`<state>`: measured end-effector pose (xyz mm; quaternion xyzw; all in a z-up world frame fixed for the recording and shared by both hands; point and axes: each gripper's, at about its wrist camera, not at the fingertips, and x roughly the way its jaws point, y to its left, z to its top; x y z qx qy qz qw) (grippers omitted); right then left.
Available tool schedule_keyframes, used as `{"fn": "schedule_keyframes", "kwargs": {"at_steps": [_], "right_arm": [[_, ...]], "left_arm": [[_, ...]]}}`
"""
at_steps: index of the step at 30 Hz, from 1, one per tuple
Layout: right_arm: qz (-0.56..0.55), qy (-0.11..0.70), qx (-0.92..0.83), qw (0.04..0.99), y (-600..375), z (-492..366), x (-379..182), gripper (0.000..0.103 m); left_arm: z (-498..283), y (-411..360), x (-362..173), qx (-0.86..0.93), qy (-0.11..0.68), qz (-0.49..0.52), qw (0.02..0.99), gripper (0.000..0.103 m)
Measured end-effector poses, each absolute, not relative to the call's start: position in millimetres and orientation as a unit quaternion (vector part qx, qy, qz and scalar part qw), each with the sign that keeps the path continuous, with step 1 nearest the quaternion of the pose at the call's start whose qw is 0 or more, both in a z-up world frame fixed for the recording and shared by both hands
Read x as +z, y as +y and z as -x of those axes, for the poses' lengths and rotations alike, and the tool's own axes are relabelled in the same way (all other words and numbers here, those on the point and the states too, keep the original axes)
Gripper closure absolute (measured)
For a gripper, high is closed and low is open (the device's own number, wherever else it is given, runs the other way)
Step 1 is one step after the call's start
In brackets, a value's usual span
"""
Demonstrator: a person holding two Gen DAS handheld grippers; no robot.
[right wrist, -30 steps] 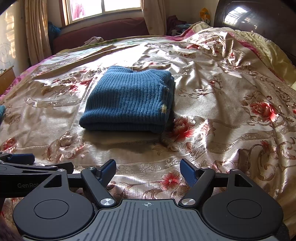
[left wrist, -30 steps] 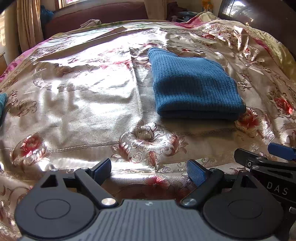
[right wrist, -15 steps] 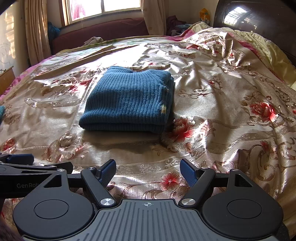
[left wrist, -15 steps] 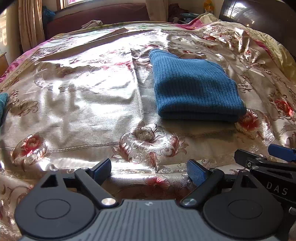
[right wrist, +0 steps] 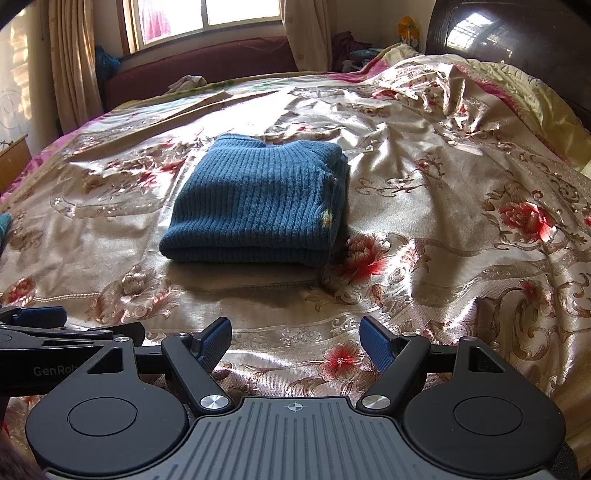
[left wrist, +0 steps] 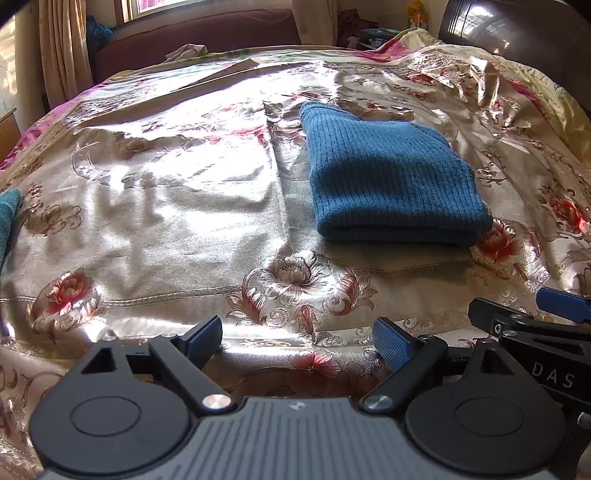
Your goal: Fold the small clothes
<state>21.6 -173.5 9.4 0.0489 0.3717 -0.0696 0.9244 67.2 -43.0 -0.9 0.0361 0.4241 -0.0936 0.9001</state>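
Blue ribbed knit sweater lies folded into a compact rectangle on the bed, on a shiny gold bedspread w/ red flower print. Folded edge faces near side; layers stacked flat, neat. In left wrist view it sits right of centre, mid-distance; in right wrist view same sweater sits left of centre, small pale mark near its right edge.

Left hand-held gripper: jaws wide apart, nothing between them, blue pads over bare bedspread near the bed's near edge. Well apart from sweater, not touching it.

Right hand-held gripper: jaws also wide, empty, over bedspread near side, clear of sweater. The two grippers sit side by side: the right one shows at the lower right edge of left view, the left one at the lower left edge of right view.

A bit of teal cloth shows at far-left edge of bed, mostly cut off, can't tell what item. Bedspread rumpled at far right, toward the dark headboard. Far side: dark red couch under a window, beige curtains either side. Pale crumpled cloth at far end of bed, too small to id.
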Motion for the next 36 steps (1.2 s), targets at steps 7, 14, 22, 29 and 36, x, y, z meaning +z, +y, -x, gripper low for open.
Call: {"fn": "schedule_keyframes", "kwargs": {"at_steps": [7, 14, 22, 29, 36], "right_arm": [[-0.051, 0.372, -0.069, 0.924, -173.8, -21.9, 9.4, 0.025], [-0.056, 0.37, -0.068, 0.925, -174.0, -21.8, 11.1, 0.025], [-0.056, 0.37, -0.068, 0.925, -172.1, -21.3, 10.4, 0.025], [-0.057, 0.37, -0.068, 0.925, -171.8, -21.7, 10.2, 0.025], [-0.057, 0.37, -0.068, 0.925, -172.7, -21.5, 10.1, 0.025]], "left_arm": [[-66.7, -44.7, 0.9, -0.09, 0.423, -0.04, 0.901, 0.01], [-65.7, -45.5, 2.5, -0.087, 0.419, -0.044, 0.903, 0.01], [-66.3, -46.0, 2.7, -0.083, 0.422, -0.044, 0.902, 0.01], [-66.3, -45.9, 2.6, -0.083, 0.42, -0.045, 0.903, 0.01], [-66.8, -46.2, 2.8, -0.083, 0.419, -0.046, 0.903, 0.01]]}}
